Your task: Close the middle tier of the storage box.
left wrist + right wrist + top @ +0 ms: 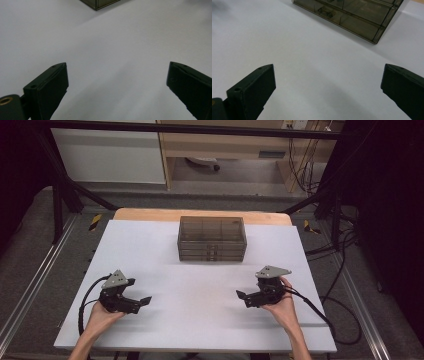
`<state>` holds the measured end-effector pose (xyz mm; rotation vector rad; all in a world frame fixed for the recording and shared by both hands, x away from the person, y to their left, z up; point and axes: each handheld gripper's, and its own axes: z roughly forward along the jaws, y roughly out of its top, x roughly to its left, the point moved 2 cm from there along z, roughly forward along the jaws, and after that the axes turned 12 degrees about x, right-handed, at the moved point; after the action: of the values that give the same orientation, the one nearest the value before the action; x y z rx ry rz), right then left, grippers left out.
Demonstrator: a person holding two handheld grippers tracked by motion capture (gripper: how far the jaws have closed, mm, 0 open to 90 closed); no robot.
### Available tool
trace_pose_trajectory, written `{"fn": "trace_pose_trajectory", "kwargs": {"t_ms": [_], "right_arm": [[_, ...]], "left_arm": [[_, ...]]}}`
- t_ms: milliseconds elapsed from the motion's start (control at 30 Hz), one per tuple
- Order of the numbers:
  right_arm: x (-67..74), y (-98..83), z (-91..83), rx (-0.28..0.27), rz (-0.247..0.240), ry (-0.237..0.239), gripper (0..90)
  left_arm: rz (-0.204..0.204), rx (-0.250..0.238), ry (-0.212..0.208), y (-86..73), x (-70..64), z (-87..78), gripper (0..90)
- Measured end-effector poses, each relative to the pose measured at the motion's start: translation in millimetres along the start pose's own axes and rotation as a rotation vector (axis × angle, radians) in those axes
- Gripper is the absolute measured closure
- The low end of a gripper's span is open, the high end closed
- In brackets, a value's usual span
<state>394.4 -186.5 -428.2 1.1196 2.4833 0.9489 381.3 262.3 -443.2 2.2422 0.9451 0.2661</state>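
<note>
Standing near the far edge of the white tabletop (165,255), about midway across it, the smoky translucent drawer box (212,238) faces the person with its shallow drawers stacked one above another, all pushed in. Its front shows small handles at the middle, seen closer in the right gripper view, where the box (352,17) runs slantwise across the top and one near corner juts toward the right. In the left gripper view a corner of the box (98,3) shows at the top edge.

Both grippers sit well apart from the box, on the near half of the tabletop. The left gripper (142,302) is held in the person's left hand (100,316) near the left side, tips pointing inward toward the middle; its jaws stand wide apart with nothing but bare white surface between them. The right gripper (243,296) is held in the right hand (281,306) near the right side, also pointing inward, jaws likewise spread wide and empty. A black cable (320,312) trails from it across the tabletop toward the right edge.
</note>
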Motion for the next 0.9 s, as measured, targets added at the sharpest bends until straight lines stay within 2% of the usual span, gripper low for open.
{"fn": "trace_pose_trajectory", "kwargs": {"t_ms": [367, 700, 900], "right_arm": [[-9.0, -19.3, -8.1, -0.030, 0.021, 0.017, 0.3], [-18.8, -37.0, -9.3, -0.014, 0.059, 0.005, 0.3], [-24.1, -43.9, -11.0, -0.027, 0.076, 0.000, 0.3]], "left_arm": [[0.002, 0.001, -0.001, 0.1, -0.6, 0.4, 3.4], [0.005, 0.001, -0.001, 0.1, -0.9, 0.1, 3.4], [0.005, 0.003, -0.001, 0.1, -1.2, 0.8, 3.4]]}}
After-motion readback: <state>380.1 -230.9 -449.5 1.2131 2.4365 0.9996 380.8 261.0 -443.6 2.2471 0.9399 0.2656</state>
